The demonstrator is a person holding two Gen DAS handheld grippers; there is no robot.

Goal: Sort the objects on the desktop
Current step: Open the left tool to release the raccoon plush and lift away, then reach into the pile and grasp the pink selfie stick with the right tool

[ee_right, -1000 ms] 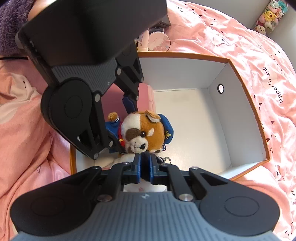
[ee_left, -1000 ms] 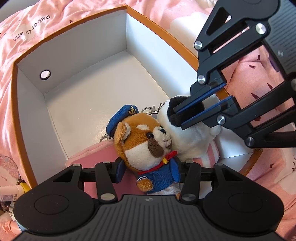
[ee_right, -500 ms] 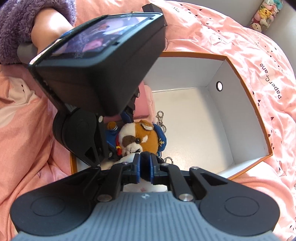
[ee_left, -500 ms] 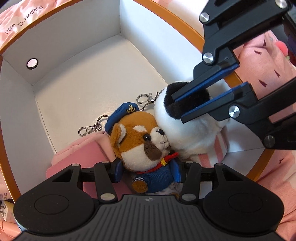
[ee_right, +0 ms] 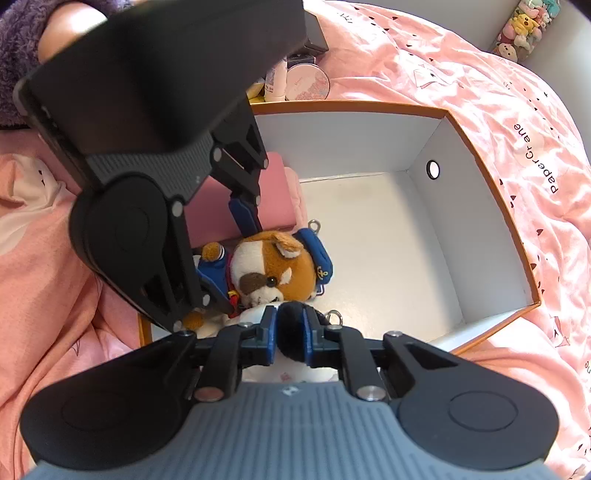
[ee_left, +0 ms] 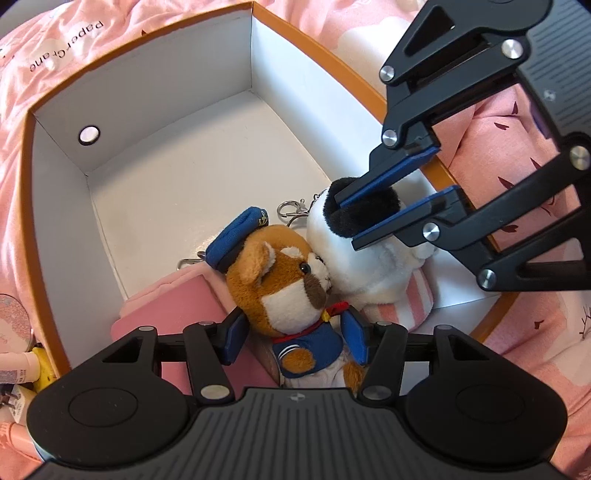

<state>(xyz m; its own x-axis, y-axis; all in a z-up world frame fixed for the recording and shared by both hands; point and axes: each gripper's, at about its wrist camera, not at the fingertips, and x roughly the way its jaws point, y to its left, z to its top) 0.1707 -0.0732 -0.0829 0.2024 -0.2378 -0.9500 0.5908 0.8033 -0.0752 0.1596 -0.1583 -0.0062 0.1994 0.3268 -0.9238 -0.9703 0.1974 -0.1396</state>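
The sailor dog plush point(ee_left: 291, 291) lies in the orange-rimmed white box point(ee_left: 155, 88), at the 6 o'clock end of the box floor in the left wrist view, its long axis running from feet at 6 o'clock to blue cap point(ee_left: 236, 240) at about 11 o'clock, snout turned toward 3 o'clock and pressed against the panda plush point(ee_left: 365, 266). The panda plush sits just beside it at 3 o'clock, its black ear up, a keyring clasp point(ee_left: 290, 208) showing near its head. Under both toys lies a pink folded cloth point(ee_left: 177, 310), with a pink-and-white striped piece point(ee_left: 413, 306) under the panda. The box rests on a pink bedspread point(ee_right: 443, 66) printed with small dark shapes (the words "Paper Crane" are legible); a round pink compact point(ee_right: 308, 83) and bottles sit outside the box at 12 o'clock in the right wrist view, and a heap of plush toys point(ee_right: 521, 29) shows far off at 1 o'clock. The left gripper point(ee_left: 295, 338) has its blue pads set apart on either side of the dog's torso, touching or nearly touching it. The right gripper point(ee_right: 290, 334) is pinched narrowly on the panda's black ear.
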